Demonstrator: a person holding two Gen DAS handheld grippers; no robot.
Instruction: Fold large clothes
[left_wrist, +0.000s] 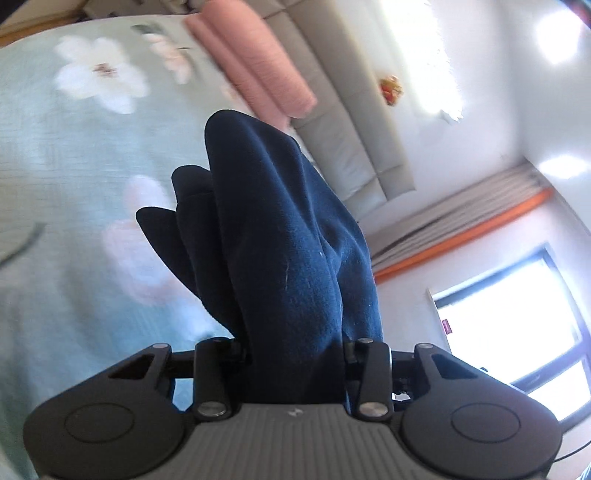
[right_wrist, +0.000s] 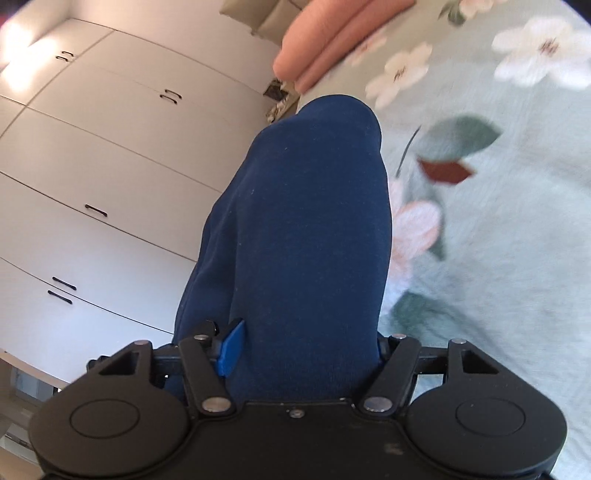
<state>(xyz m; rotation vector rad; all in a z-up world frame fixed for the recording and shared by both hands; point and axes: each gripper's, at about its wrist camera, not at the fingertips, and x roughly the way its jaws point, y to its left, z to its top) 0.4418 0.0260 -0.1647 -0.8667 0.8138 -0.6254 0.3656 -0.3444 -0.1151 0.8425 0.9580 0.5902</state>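
A navy blue garment (left_wrist: 288, 236) fills the middle of the left wrist view, bunched in folds and draped over my left gripper (left_wrist: 295, 354), which is shut on it; the fingers are hidden under the cloth. The same navy garment (right_wrist: 306, 229) covers my right gripper (right_wrist: 306, 350), which is shut on it. One blue finger pad (right_wrist: 231, 345) shows at the cloth's left edge. Both grippers hold the garment lifted above the bed.
A pale green bedspread with white and pink flowers (left_wrist: 74, 184) lies below, also in the right wrist view (right_wrist: 498, 221). A pink folded blanket (left_wrist: 251, 62) lies by the grey headboard (left_wrist: 351, 140). White wardrobe doors (right_wrist: 92, 166) stand at the left. A window (left_wrist: 517, 325) is at right.
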